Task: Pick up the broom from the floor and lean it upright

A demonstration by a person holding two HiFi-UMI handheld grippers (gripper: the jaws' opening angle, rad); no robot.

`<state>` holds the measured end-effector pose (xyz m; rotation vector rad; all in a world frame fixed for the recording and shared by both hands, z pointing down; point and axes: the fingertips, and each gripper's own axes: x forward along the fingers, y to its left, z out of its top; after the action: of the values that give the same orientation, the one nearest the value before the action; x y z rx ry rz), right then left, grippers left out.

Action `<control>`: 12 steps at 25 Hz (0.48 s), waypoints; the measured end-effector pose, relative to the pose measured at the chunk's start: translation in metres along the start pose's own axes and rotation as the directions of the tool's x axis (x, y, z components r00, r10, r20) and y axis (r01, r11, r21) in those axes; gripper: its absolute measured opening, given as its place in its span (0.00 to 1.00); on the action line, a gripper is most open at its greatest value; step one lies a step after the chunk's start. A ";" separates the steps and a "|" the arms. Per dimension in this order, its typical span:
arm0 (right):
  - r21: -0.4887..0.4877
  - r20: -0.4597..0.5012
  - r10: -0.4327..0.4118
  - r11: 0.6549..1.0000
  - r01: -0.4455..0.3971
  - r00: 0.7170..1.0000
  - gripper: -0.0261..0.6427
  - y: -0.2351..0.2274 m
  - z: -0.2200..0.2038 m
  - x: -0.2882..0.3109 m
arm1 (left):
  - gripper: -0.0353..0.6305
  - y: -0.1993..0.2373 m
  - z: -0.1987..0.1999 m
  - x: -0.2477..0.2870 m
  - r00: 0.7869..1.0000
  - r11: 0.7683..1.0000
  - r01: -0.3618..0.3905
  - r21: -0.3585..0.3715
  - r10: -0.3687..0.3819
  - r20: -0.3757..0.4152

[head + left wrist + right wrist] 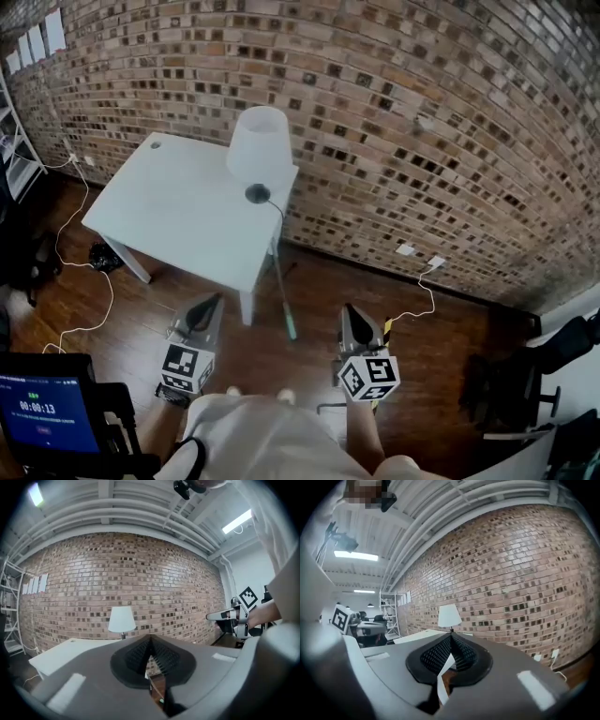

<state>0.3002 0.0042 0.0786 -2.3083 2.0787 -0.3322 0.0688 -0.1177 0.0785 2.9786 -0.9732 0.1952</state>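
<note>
A person holds two grippers out in front, over the dark brown wooden floor (281,370), a little way in front of the square white table (169,202). The grey left gripper (214,300) points at the table's front corner. Its two fingers are pressed together at the tips, with nothing between them. The grey right gripper (347,309) is to the right of the table's front corner. Its fingers are together too, and it is empty.

The broom (283,295) shows as a thin pale stick with a green end. It starts at the table's front corner and runs out over the floor toward the person, between the two grippers. No gripper touches it. It could be lying flat or leaning on the table – the views do not show which. The brush end is out of sight.

A white lamp with a round shade (260,141) stands on the table's far edge, next to the red-brown brick wall (422,122) behind the table.
</note>
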 end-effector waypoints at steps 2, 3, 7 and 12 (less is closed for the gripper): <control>-0.014 0.007 -0.013 1.000 0.013 1.000 0.06 -0.004 0.000 -0.004 | 0.05 -0.003 0.009 0.000 1.000 1.000 -0.003 0.012 0.003 0.022; -0.008 0.013 -0.018 1.000 0.018 1.000 0.06 -0.005 0.001 -0.005 | 0.05 -0.005 0.011 0.000 1.000 1.000 -0.001 0.019 0.001 0.028; -0.013 0.007 -0.013 1.000 0.013 1.000 0.06 -0.006 0.004 -0.006 | 0.05 -0.012 0.014 0.000 1.000 0.999 -0.010 0.037 0.009 0.030; -0.006 -0.017 -0.029 1.000 0.029 0.999 0.06 -0.003 -0.004 -0.014 | 0.05 -0.018 0.009 -0.011 1.000 0.999 -0.019 0.033 0.019 0.014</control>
<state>0.3015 0.0189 0.0808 -2.3492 2.0577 -0.3485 0.0714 -0.0972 0.0686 3.0052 -1.0103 0.1935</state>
